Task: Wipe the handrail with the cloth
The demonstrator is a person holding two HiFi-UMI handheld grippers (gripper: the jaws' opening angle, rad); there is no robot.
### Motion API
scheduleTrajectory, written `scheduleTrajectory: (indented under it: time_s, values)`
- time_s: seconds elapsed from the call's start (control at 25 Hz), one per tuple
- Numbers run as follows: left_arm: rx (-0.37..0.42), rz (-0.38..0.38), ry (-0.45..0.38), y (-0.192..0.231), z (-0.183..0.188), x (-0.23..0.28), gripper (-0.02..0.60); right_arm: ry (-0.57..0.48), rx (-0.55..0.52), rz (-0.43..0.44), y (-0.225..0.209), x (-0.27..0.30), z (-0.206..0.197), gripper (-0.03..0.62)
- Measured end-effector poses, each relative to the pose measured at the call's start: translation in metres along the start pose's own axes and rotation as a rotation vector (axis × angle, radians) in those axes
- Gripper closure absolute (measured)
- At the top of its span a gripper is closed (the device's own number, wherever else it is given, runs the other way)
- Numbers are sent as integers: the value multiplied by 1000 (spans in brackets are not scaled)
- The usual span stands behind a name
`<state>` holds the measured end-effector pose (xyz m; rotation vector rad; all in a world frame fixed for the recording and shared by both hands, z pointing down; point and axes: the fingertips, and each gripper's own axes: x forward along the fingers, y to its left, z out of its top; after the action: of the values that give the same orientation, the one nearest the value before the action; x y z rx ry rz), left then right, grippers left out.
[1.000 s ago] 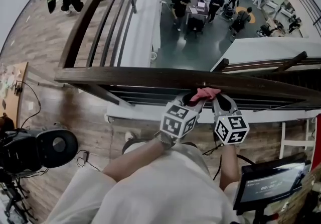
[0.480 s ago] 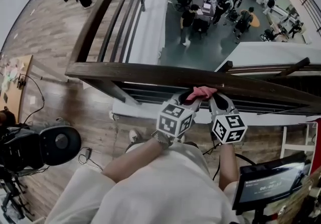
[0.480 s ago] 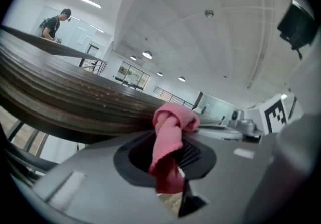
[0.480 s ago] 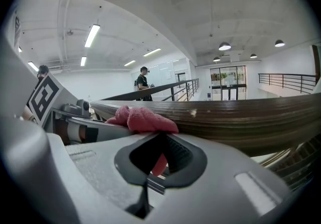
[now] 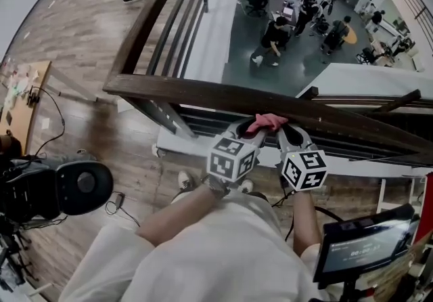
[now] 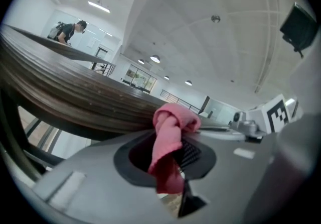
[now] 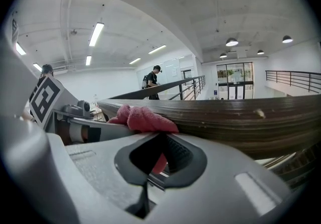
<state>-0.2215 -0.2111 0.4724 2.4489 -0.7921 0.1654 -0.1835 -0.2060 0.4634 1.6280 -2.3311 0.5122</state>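
Slid left along the dark wooden handrail [image 5: 183, 94]: crumpled pink cloth [image 5: 267, 121], between left gripper [image 5: 253, 129] and right gripper [image 5: 283, 131], all 2 clamped tight on it.

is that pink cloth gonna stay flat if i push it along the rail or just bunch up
Likely floppy: the cloth droops in a twisted fold from the left gripper. It probably bunches when pushed, since it sits lumped on the handrail. It looks light for its size.

A pink cloth [image 5: 267, 121], bunched into a twisted, rumpled wad, sits pressed against the near edge of the dark brown wooden handrail [image 5: 203, 94], a long grained bar running level, with its upper folds on the handrail's top and its tail hanging below.
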Motion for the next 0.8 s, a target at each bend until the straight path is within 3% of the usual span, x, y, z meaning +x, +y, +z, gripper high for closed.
scheduleTrajectory:
  time_s: [0.8]
  values:
    - [-108,113,-92,82,26,-67,492,78,26,77,89,61,16,591]
